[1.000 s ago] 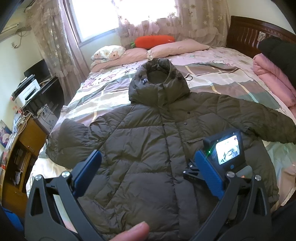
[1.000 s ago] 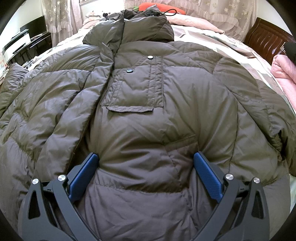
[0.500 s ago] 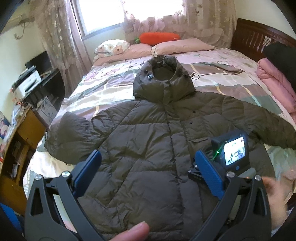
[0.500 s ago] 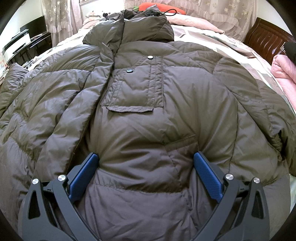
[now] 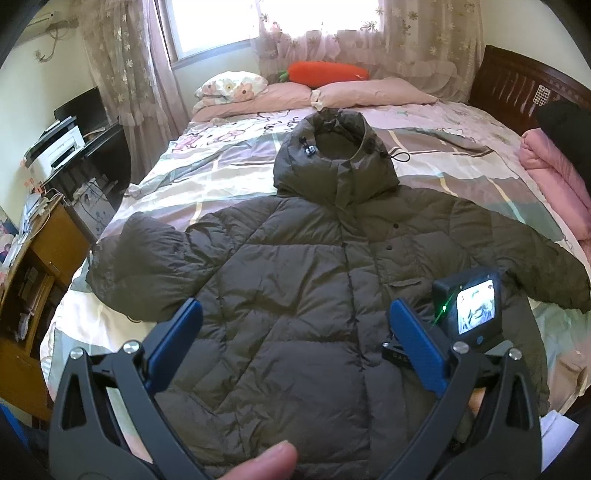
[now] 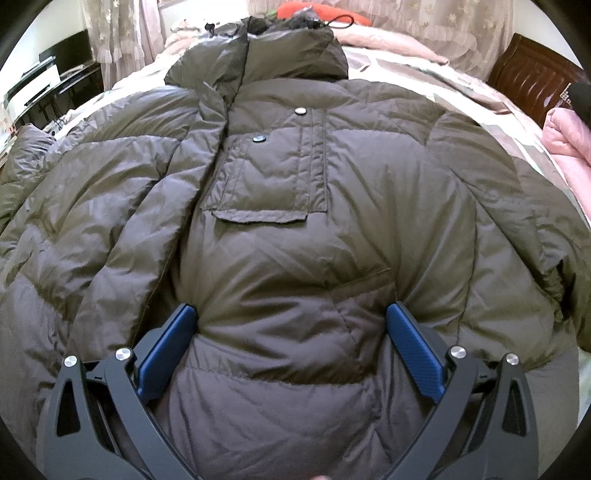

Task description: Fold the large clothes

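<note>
We see the jacket (image 5: 314,295) spread flat on the bed (image 5: 207,162), ready for folding. Our left tool (image 5: 293,332) hovers wide above; our right tool (image 6: 291,332) rests wide, pressing its near front.

Location: a home bedroom. A bed (image 5: 229,155) with a patterned sheet fills the middle of the room. Pillows (image 5: 288,96) and a carrot-shaped cushion (image 5: 328,71) lie at its far edge, below a window (image 5: 221,22) hung with lace curtains (image 5: 122,62). A dark wooden headboard (image 5: 517,88) stands right of the bed. A wooden cabinet (image 5: 40,266) and a printer (image 5: 55,147) stand left of it.
</note>
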Motion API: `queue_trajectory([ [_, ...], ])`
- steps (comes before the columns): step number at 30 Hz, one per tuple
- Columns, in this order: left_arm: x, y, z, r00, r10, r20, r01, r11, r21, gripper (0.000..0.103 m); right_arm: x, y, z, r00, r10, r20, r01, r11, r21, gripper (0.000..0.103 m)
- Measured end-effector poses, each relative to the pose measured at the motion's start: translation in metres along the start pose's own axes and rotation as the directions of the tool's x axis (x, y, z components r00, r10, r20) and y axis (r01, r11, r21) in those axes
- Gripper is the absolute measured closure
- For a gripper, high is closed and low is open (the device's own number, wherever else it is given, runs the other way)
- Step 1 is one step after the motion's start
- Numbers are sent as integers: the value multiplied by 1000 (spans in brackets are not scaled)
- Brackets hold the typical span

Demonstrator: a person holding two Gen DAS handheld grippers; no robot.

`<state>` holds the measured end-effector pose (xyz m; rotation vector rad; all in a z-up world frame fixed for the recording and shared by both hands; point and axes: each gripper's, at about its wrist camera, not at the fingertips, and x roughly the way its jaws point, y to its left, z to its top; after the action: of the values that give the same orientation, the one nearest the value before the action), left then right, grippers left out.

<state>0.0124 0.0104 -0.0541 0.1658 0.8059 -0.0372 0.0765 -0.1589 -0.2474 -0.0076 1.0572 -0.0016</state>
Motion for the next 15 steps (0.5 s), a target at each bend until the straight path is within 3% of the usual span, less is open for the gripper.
queue_trajectory([
  [1,0,1,1,1000,2,5,-2,1000,2,2,-8,-1,4,999,-42,-19,43,999,29,1],
  [3,-1,4,2,1000,5,17,-5,1000,-4,2,-43,-1,12,989,-142,38,138,986,91,1],
  [5,-4,9,2,1000,6,27,-5,1000,-21,2,-105,3,25,975,-163,149,141,979,146,1],
  [8,-7,15,5,999,6,34,-4,999,-50,2,-176,14,44,961,-183,206,148,974,171,1],
  [9,-8,17,6,999,10,34,-8,998,-57,2,-206,19,49,952,-186,245,145,974,176,1],
  [11,-10,23,6,999,15,43,-11,996,-88,2,-250,26,50,900,-292,323,242,952,186,1],
  [12,-10,24,6,999,15,39,-12,996,-93,2,-262,26,48,884,-308,352,257,949,184,1],
  [14,-11,26,6,999,14,29,-11,995,-103,2,-278,27,48,862,-325,388,273,944,184,1],
  [15,-12,28,6,999,12,31,-8,994,-112,2,-281,30,47,865,-314,391,264,948,178,1],
])
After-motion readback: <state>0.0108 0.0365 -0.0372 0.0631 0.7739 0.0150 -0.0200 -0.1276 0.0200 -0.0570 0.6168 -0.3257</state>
